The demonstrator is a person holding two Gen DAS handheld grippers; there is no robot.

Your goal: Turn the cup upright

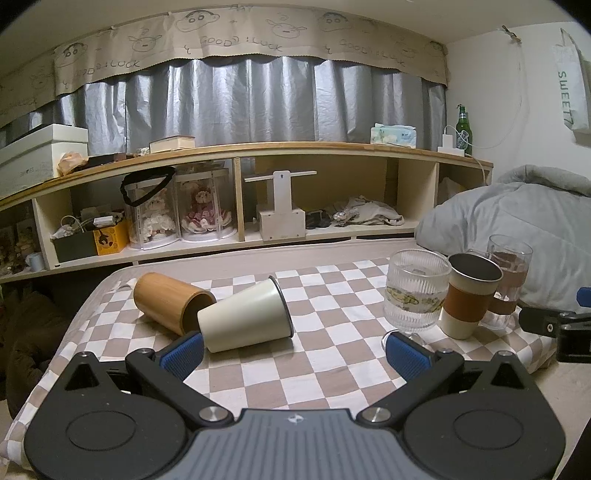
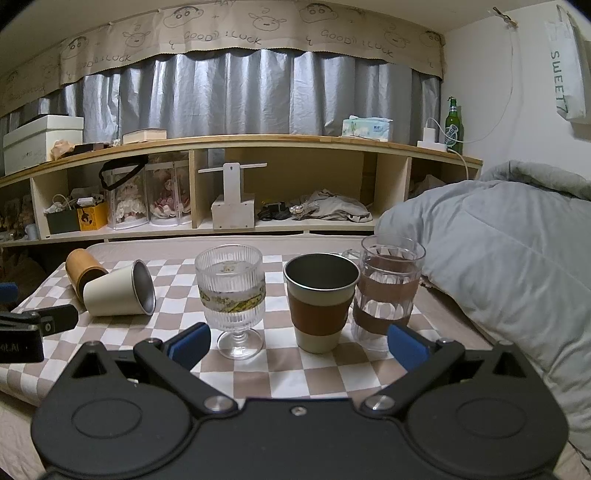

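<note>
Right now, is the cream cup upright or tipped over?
Tipped. The cream cup lies on its side on the checkered cloth, rim facing right, base against the fallen bamboo cup.

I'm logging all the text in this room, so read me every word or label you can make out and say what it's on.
"GOOD LUCK": repeated on the curtain valance.
"SWEET": white hanging bag.
Green bottle label: too blurred.
Tissue pack and white box: print too small.
Cups: no text.

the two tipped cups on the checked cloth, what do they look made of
The cream cup looks like metal with a matte painted outside: its inside shines silvery grey in the right wrist view. The brown cup looks like bamboo or wood, with a warm, smooth, faintly grained wall, though a printed finish cannot be ruled out.
</note>
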